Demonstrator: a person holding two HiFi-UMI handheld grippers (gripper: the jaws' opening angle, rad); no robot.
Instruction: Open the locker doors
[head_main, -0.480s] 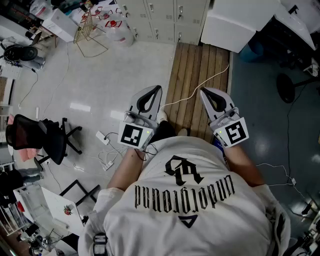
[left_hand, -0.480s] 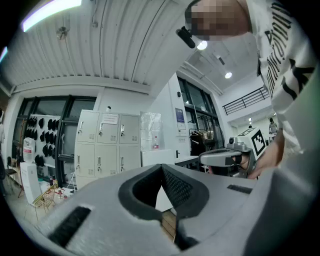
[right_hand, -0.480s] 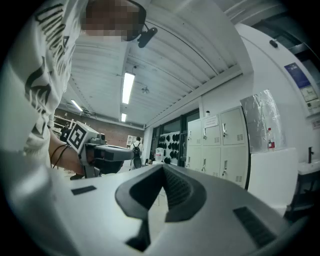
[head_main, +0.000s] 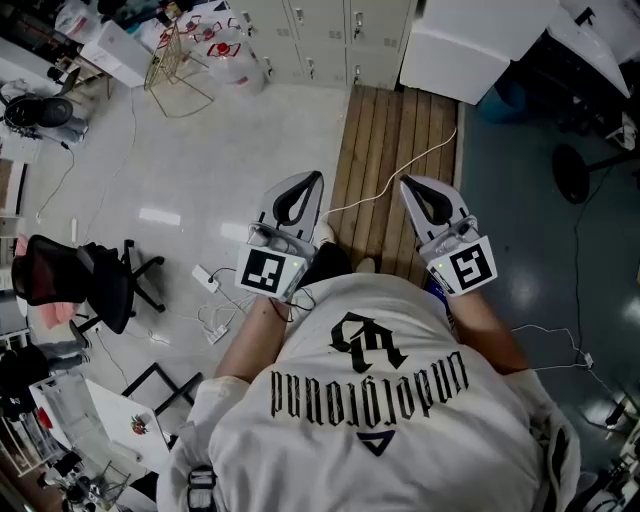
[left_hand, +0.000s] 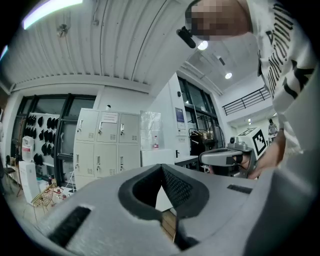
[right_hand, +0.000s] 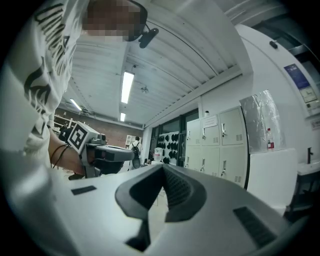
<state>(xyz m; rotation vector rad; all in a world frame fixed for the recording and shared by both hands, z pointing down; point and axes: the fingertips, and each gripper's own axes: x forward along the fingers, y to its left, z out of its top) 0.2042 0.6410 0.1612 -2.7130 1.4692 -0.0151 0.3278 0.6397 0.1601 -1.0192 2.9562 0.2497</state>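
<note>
left tongs (head_main: 313, 181), right tongs (head_main: 409, 184), lockers (head_main: 318, 38) well ahead

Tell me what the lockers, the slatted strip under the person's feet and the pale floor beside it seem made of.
Lockers: probably painted sheet metal, matte off-white, with vent slots and small handles. Slatted strip: looks like wood, brown parallel boards with dark gaps. Pale floor: likely polished tile or vinyl, glossy, mirroring a light.
</note>
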